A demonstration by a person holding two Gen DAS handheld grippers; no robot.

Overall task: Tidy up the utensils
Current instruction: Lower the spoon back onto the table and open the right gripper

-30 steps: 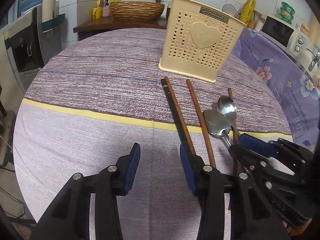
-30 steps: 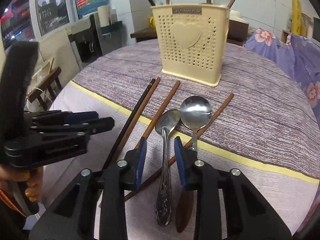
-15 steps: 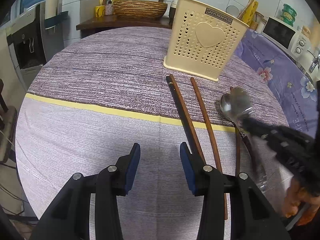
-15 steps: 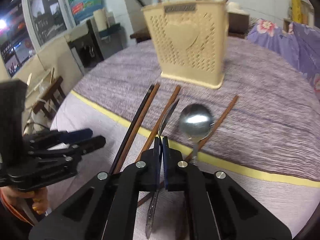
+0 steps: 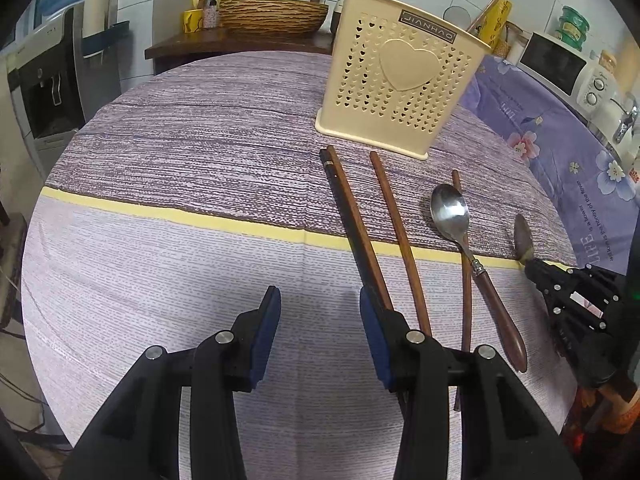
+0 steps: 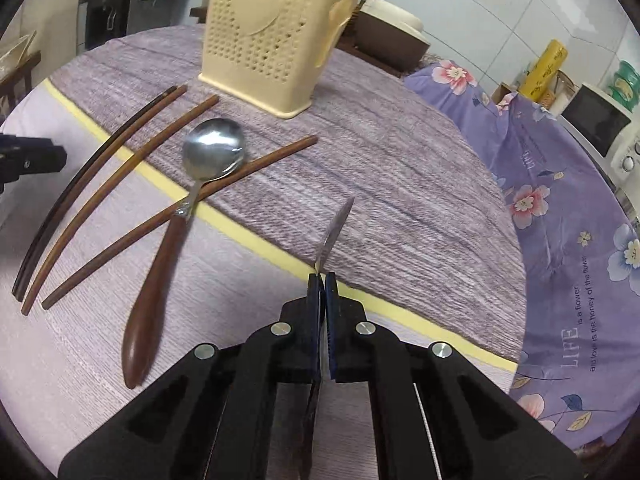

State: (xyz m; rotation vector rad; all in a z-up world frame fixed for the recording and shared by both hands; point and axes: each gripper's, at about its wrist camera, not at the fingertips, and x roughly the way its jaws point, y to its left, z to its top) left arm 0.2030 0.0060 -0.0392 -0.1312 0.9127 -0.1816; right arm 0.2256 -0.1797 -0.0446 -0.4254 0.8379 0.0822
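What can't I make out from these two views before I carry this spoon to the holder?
- Inside of the cream holder: hidden by its walls in both views; compartments unknown.
- Held spoon: edge-on in the right wrist view, handle hidden between the pads of the right gripper.
- Chopsticks' near ends: hidden behind a left gripper finger.
- Items on the shelf behind: too small.

Domestic kitchen-dining room: tiled walls, microwave [image 5: 558, 65] on a side counter, water dispenser [image 5: 40, 92], woven basket [image 5: 274, 16] (beside a soap bottle), and a cloth-covered round table [image 5: 180, 168].
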